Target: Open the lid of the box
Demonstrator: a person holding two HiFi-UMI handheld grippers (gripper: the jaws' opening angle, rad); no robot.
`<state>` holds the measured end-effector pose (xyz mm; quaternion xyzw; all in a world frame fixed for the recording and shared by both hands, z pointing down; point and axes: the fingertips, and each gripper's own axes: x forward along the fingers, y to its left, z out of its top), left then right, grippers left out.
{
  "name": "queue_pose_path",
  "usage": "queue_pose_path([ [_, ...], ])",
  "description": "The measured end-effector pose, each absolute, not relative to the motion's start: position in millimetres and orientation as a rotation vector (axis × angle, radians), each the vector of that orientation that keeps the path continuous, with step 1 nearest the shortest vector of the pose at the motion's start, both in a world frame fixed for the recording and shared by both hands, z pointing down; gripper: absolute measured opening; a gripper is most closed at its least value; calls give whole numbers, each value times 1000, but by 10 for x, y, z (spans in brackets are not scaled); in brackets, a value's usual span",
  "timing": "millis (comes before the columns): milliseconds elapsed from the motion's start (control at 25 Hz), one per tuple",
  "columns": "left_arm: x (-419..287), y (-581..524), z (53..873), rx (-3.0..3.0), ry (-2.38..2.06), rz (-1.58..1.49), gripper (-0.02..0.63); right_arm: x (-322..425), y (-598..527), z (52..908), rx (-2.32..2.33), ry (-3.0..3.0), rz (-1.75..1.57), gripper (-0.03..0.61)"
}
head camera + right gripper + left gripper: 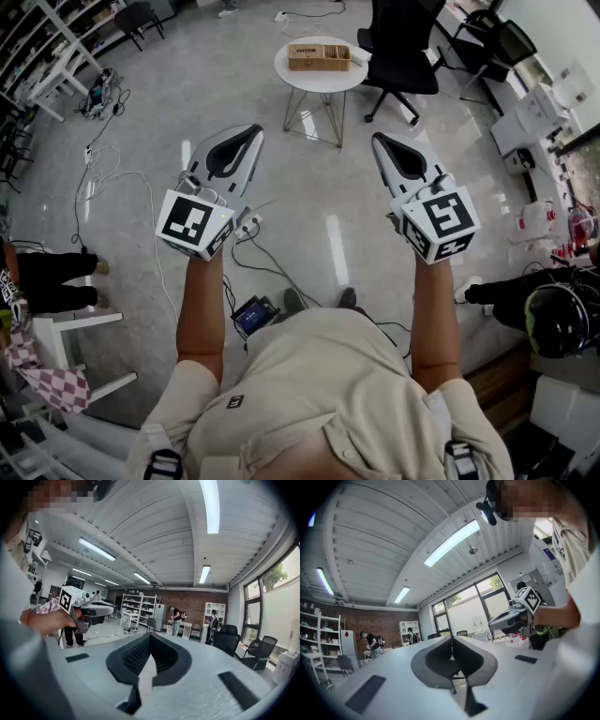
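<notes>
Far ahead of you, on the round white tabletop [323, 82], sits the box [319, 56], well apart from both tools, with bare floor [328, 234] between you and it. From the head view it looks flat and brown, and its lid seems to be down, though at this size you cannot tell how it is hinged or fastened.

Your left tool [251, 134] and right tool [380, 141] are held up side by side in front of your chest, pointing roughly toward the tabletop. Each gripper view shows its jaws pressed together with nothing between them, only the room beyond.

By my reading the task has not begun: nothing touches the box and no part of the lid is raised. All of it is left. You need to get to the tabletop, part the jaws of one tool, take the lid by an edge and lift it. The other tool will probably have to steady the box, since it looks light enough to slide or tip.
</notes>
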<state>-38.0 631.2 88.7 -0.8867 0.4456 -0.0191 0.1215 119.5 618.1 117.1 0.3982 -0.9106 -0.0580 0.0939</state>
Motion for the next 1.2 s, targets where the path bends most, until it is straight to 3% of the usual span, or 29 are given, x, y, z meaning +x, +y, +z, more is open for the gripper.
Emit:
queue_pose_path([
  [1200,-921,6177,1059,-2650,1248,3,14,643,6154,1176,1242,-2714,-140,-9],
])
